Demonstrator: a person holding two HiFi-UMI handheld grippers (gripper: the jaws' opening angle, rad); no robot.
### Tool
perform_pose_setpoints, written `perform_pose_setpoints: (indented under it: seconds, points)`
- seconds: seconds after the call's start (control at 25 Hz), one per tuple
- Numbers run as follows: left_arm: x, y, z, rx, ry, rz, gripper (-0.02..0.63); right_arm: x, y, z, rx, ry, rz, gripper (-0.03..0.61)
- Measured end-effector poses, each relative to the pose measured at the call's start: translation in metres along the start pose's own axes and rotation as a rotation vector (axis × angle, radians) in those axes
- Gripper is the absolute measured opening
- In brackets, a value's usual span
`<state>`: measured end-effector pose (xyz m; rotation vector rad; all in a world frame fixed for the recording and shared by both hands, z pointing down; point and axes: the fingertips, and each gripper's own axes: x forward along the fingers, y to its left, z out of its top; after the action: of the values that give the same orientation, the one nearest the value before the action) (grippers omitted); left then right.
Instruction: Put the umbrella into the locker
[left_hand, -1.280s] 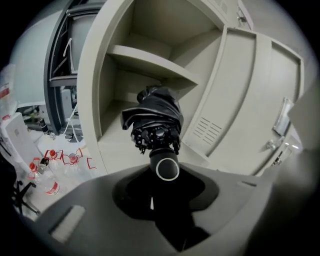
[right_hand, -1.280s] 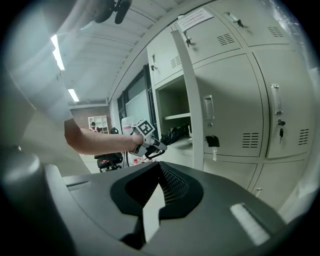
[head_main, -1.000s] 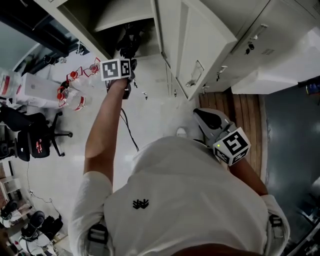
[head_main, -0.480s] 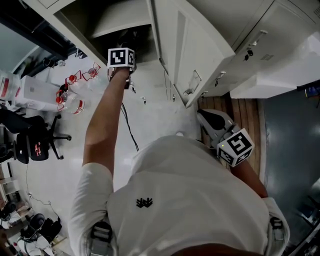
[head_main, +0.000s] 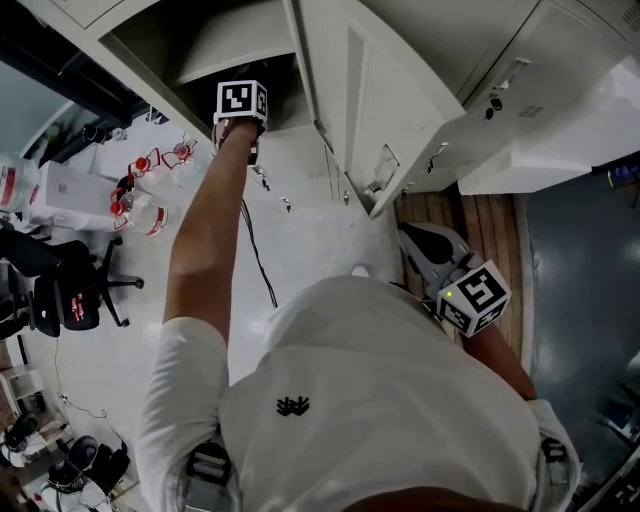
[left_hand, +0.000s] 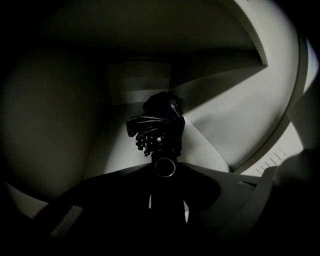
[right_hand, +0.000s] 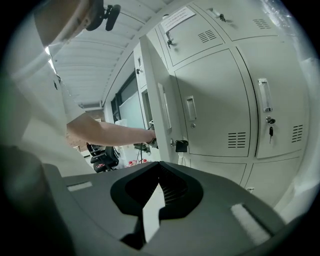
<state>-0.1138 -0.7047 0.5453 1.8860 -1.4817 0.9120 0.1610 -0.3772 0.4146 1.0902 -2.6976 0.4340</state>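
Note:
The folded black umbrella (left_hand: 157, 122) lies inside the open locker (head_main: 195, 45), its canopy pointing away and its ringed handle end (left_hand: 164, 168) toward the camera. My left gripper (left_hand: 164, 182) reaches into the locker with the handle between its jaws. The jaws are opening, and thin slits of light show on both sides of the handle. In the head view only its marker cube (head_main: 241, 100) shows at the locker mouth. My right gripper (head_main: 413, 236) hangs by the person's right side, shut and empty, pointing at the closed lockers (right_hand: 225, 100).
The open locker door (head_main: 375, 120) stands to the right of the left arm. Bottles with red caps (head_main: 140, 205), an office chair (head_main: 70, 290) and a black cable (head_main: 262, 262) are on the pale floor to the left. A wooden strip (head_main: 485, 225) runs on the right.
My left gripper has pushed farther into the locker, and the umbrella has gone out of the head view. The right gripper has barely shifted.

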Motion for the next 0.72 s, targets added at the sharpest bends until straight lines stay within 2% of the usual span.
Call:
perform_pose_setpoints:
  seconds: [0.32,0.52,0.72]
  points:
    - [0.0,0.009,0.002,0.014,-0.024,0.033,0.206,-0.006,-0.001,-0.005,0.016,0.0,-0.018,0.0]
    - [-0.007,0.016,-0.011,-0.003,-0.034,0.014,0.266,-0.005,0.012,-0.006,0.013,0.003,-0.003,0.001]
    - [-0.025,0.017,-0.016,0.01,-0.076,0.002,0.272,-0.001,0.03,-0.006,0.001,0.007,0.012,0.0]
